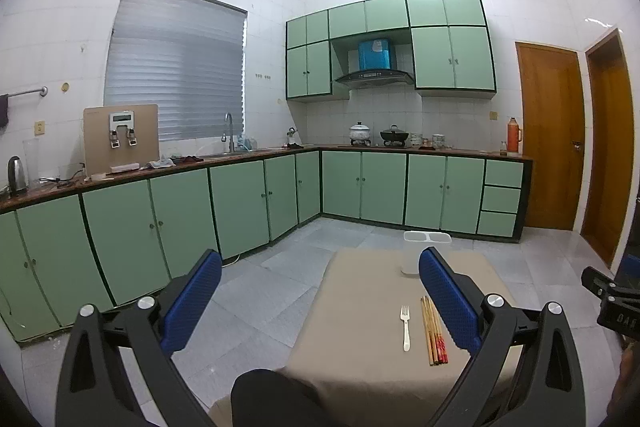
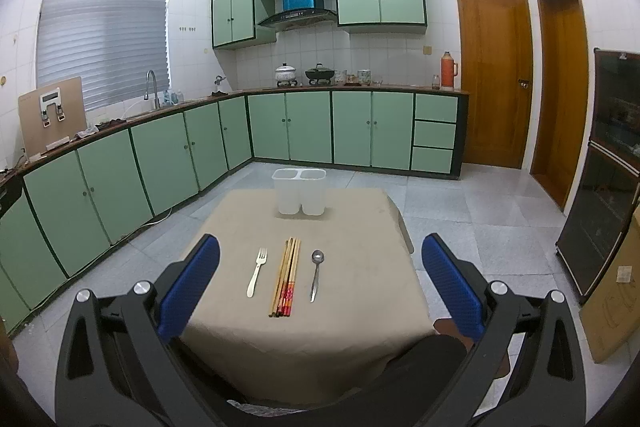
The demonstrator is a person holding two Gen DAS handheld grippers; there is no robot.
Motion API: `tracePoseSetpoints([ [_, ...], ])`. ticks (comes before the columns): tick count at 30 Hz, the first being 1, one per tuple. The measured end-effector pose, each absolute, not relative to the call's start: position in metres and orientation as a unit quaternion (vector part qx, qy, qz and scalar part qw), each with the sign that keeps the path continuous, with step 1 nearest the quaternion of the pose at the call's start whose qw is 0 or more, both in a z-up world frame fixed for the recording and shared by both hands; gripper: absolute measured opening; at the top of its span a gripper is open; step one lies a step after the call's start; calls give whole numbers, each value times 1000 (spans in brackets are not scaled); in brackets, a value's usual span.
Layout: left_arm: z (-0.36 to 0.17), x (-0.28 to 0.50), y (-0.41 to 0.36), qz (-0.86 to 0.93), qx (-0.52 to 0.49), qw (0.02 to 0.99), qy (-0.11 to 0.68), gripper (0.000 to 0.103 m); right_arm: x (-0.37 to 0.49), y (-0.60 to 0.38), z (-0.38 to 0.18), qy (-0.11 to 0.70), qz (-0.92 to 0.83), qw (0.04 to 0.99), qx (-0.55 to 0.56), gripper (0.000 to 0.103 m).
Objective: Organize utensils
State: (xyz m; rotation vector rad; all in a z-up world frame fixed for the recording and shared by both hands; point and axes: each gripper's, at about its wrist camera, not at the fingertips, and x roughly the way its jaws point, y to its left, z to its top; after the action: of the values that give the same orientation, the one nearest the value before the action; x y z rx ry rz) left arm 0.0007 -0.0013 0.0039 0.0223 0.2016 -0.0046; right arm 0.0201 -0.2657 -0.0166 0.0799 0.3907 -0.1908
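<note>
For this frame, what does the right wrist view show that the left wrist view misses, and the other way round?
Only the right wrist view: the spoon lying right of the chopsticks, and a dark cabinet at the right edge.

Only the left wrist view: the kettle on the counter at the far left, and part of the right gripper at the right edge.

Both: the fork, chopsticks, the empty white two-compartment holder on the far side of the table, and open, empty jaws; the left gripper partly hides the holder.

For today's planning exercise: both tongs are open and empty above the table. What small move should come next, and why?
Probably lower the right tongs over the spoon: it lies loose nearest that side, beside the chopsticks and fork, and the holder is empty.
</note>
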Motion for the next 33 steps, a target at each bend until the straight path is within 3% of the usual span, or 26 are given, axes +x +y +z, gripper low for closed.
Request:
tracePoseSetpoints([
  [33, 4, 5, 5, -10, 16, 994, 111, 97, 13, -267, -16, 179, -102, 978, 31, 98],
])
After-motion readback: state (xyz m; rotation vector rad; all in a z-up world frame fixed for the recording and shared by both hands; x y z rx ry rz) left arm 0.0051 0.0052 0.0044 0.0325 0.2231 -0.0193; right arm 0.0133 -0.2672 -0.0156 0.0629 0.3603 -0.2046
